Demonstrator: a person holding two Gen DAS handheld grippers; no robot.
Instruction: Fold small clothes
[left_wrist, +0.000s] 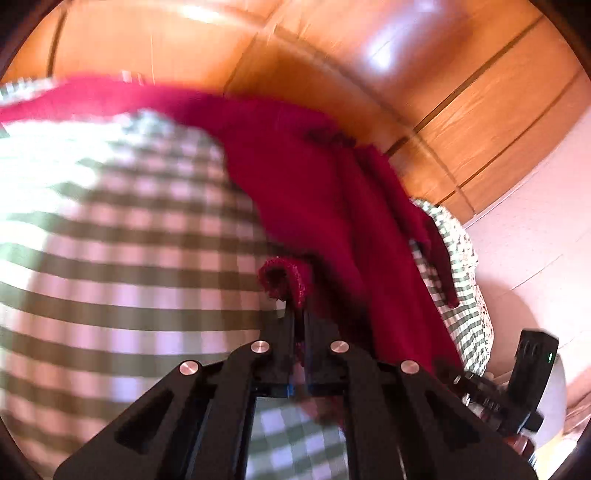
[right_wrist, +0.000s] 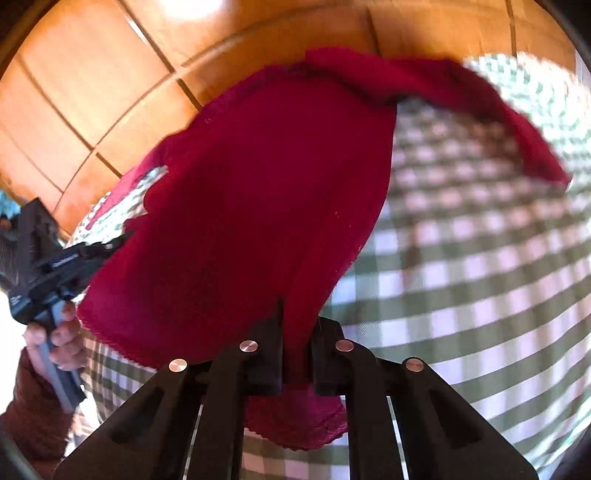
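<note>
Over the checked surface (right_wrist: 480, 258), the left gripper (left_wrist: 295, 314) and right gripper (right_wrist: 299, 328) each clamped the red garment (right_wrist: 258, 203), its folding barely begun.

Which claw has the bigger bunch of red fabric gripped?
The right claw: a wide fold of the red garment passes through it; the left claw pinches only a small hem.

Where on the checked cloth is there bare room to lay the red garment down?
Bare checked cloth lies right of the red garment in the right wrist view, and left of it in the left wrist view. It is crowded at the garment's far side, near the cloth's edge and the wooden floor.
</note>
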